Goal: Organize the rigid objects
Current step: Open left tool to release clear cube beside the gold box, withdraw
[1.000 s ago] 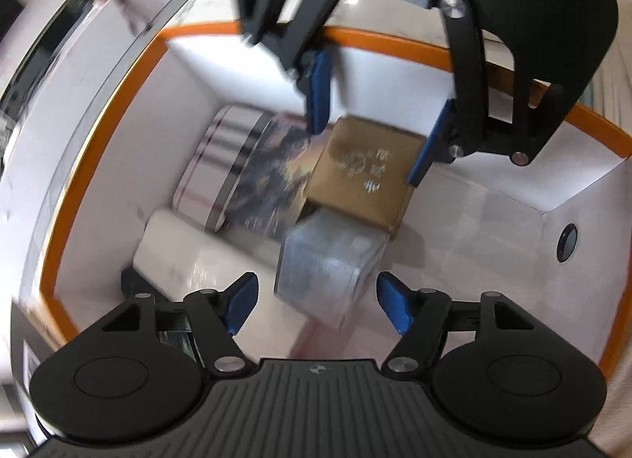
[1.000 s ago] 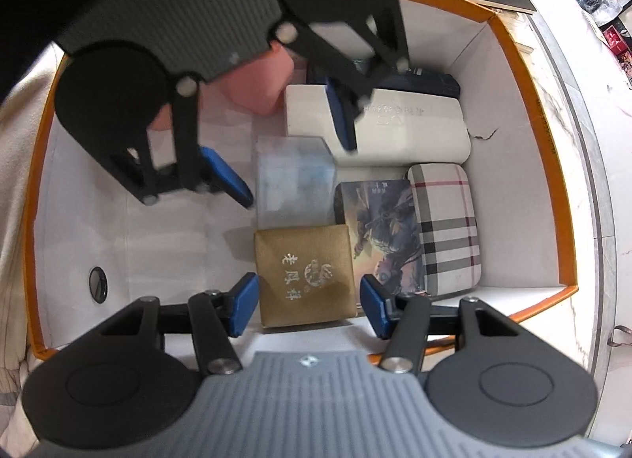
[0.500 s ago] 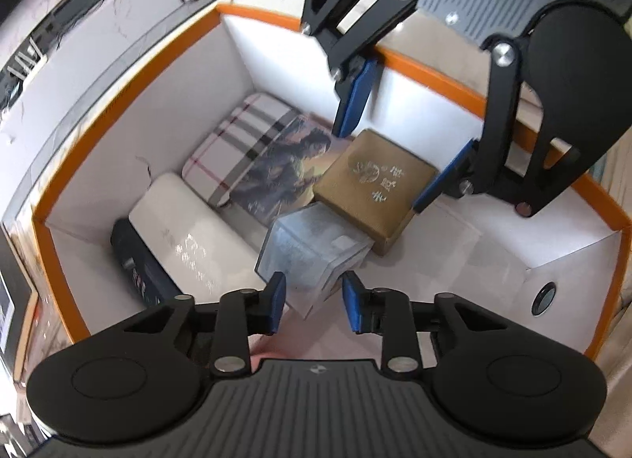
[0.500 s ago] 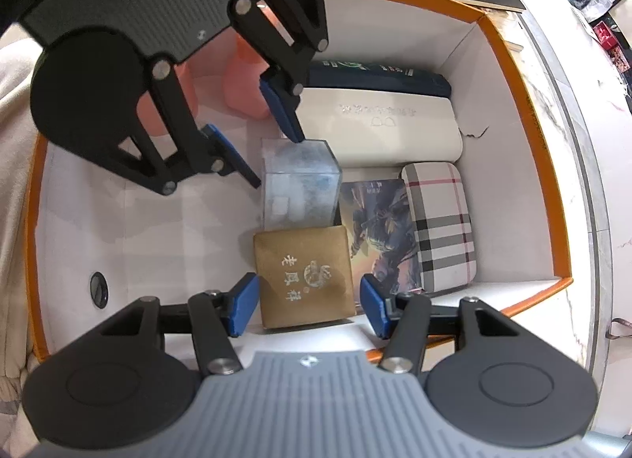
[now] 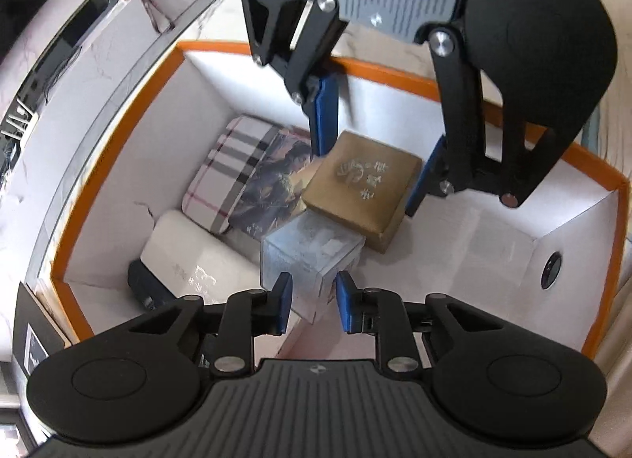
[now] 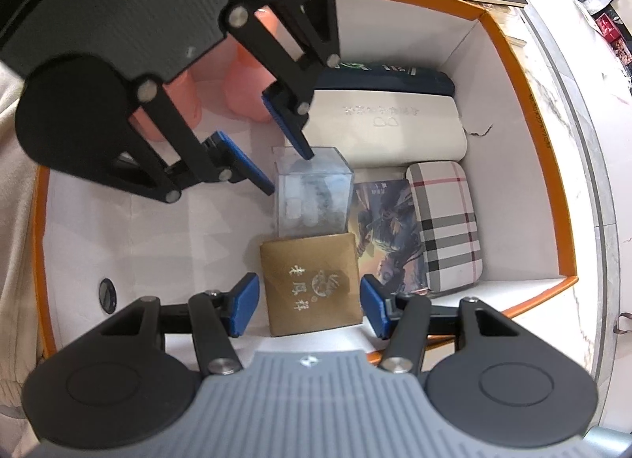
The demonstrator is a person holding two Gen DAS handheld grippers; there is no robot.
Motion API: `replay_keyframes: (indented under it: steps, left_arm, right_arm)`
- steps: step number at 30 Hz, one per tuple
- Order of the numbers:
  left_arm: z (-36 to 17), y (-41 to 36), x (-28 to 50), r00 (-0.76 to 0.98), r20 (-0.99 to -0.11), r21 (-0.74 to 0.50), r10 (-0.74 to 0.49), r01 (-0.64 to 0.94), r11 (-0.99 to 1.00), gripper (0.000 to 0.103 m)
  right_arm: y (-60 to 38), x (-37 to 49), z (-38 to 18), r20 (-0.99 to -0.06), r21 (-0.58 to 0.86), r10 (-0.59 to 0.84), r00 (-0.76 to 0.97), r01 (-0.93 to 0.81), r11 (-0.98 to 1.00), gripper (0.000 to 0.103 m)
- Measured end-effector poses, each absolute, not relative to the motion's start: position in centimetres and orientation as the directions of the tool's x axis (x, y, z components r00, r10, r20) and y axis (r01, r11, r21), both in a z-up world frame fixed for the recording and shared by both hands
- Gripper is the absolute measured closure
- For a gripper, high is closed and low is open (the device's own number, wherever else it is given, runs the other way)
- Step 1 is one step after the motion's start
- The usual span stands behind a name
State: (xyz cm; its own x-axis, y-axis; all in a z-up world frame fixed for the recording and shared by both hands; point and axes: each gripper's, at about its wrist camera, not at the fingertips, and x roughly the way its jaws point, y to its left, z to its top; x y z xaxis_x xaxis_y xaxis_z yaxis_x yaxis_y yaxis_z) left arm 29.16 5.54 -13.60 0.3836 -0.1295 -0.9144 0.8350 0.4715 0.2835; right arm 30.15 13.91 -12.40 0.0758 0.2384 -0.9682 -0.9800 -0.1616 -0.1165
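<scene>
A white box with an orange rim (image 5: 118, 130) (image 6: 513, 74) holds everything. A clear plastic cube (image 5: 312, 252) (image 6: 312, 189) stands on its floor. My left gripper (image 5: 314, 308) (image 6: 288, 173) hovers just above the cube's near edge. Its jaws are closing with only a narrow gap left, and nothing is between the pads. A flat gold box with printed characters (image 5: 363, 189) (image 6: 314, 284) sits beside the cube at about the height of its top. My right gripper (image 6: 310, 306) (image 5: 367, 181) is shut on the gold box, one pad on each side.
Along one side of the box lie a plaid case (image 6: 444, 229), a picture card (image 6: 389, 236), a cream case (image 6: 387, 122) and a dark case (image 6: 387, 74). Pink rounded objects (image 6: 245, 94) show behind the left gripper. Bare white floor (image 6: 138, 240) lies opposite.
The left jaws went from wide around the clear cube to nearly together. The cube, blurred a second ago, now stands still. The right gripper and the gold box kept their place.
</scene>
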Motion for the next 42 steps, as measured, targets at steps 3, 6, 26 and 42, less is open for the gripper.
replay_keyframes:
  steps: [3,6,26,42]
  left_arm:
    - [-12.5,6.6,29.8,0.352,-0.914,0.201,-0.200,0.823,0.531,0.082]
    - [-11.6,7.8,30.3,0.334,-0.917,0.149,-0.219,0.795,0.588,0.083]
    - [-12.3,9.8,30.5,0.319,-0.926,0.122,-0.199,0.755,0.644,0.072]
    - [-12.2,10.0,30.0,0.328,-0.920,0.112,-0.214,0.745,0.658,0.072]
  right_arm:
    - [13.7,30.3,-12.0,-0.966,-0.105,0.251,0.064,-0.982,-0.155,0.046]
    - [13.6,30.6,-11.3,-0.961,-0.085,0.272,0.047,-0.988,-0.131,0.049]
    - [17.6,29.5,-13.1,-0.967,-0.027,0.254,0.006,-0.996,-0.080,0.094]
    - [18.4,30.4,-12.9,-0.962,-0.078,0.264,0.067,-0.996,-0.032,0.087]
